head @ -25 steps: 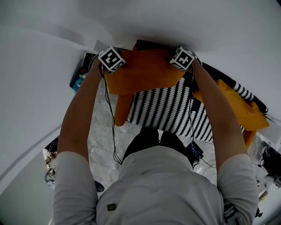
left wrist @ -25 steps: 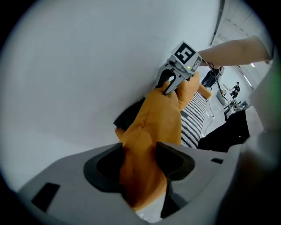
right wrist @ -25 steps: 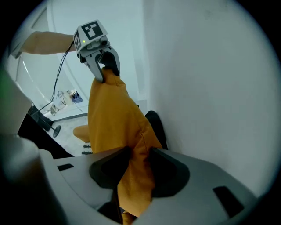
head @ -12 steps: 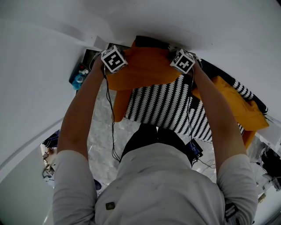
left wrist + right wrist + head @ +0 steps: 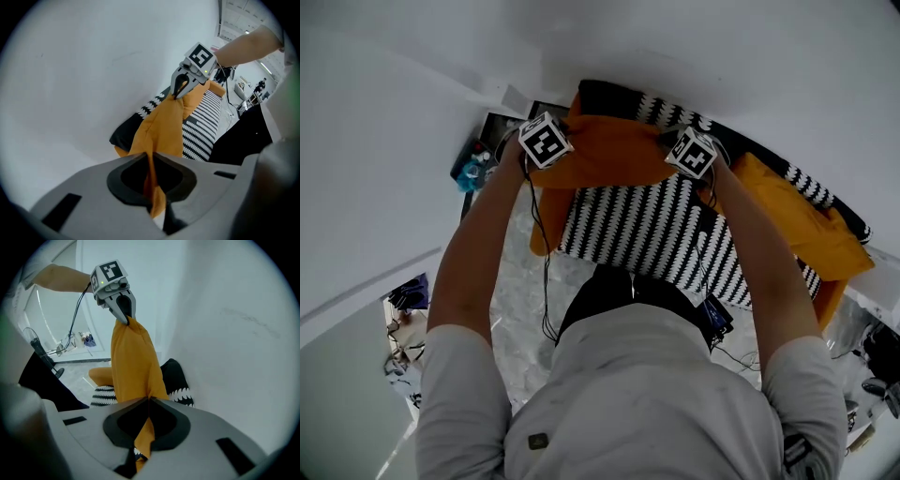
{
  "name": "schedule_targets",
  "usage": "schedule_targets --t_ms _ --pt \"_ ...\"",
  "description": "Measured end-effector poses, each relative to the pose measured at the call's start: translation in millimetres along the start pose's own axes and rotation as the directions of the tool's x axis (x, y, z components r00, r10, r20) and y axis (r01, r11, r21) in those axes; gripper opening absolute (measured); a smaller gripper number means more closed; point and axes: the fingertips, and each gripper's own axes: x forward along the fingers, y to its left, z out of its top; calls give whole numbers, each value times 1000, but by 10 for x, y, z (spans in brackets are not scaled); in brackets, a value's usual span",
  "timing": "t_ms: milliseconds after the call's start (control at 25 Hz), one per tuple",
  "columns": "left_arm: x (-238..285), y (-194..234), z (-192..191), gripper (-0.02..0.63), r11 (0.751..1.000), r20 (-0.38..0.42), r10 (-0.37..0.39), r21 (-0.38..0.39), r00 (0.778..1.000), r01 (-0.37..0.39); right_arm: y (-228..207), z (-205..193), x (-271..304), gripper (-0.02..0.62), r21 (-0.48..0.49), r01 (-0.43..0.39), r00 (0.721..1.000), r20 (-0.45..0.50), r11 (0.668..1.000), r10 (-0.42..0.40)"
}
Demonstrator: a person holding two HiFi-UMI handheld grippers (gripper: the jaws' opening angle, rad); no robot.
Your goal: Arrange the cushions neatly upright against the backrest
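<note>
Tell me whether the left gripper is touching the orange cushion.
Touching. In the left gripper view, the left gripper has just been closing its jaws and pinches the orange cushion between them.

Bright, flat, diffuse light in all views, and we spot no hard shadows. In the head view the white wall (image 5: 722, 47) is almost blown out, with no texture left. That view is sharp in the middle and bends strongly toward the edges. Both gripper views are fisheye with black corners. The left gripper (image 5: 151, 164) and the right gripper (image 5: 149, 404) are soft right at the lens, while the orange cushion (image 5: 164, 126) farther out is crisp. The right gripper view has a cool bluish cast. We note a faint green fringe at one side edge of each gripper view.
</note>
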Motion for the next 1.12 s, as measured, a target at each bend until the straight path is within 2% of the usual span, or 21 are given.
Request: schedule_targets --t_ms 240,440,640,840,1120 --pt "-199 -571 145 29 1000 0 28 1 1000 -28 481 -335 -435 28 -17 4 999 35 1000 -4" --pt "-302 -1053 396 29 999 49 46 8 998 -47 804 -664 -863 28 -4 32 997 70 999 -31" --pt "-387 -1424 710 29 997 63 49 63 997 -53 1039 -967 -1285 28 51 59 993 103 997 -64" --pt "-322 -1732 1037 29 995 69 19 98 997 -25 1192 -1327 -1621 28 74 82 992 90 994 -88" --pt "-82 -1992 1379 29 990 70 -32 136 997 22 1170 -1749 -1866 28 124 113 990 66 986 -122"
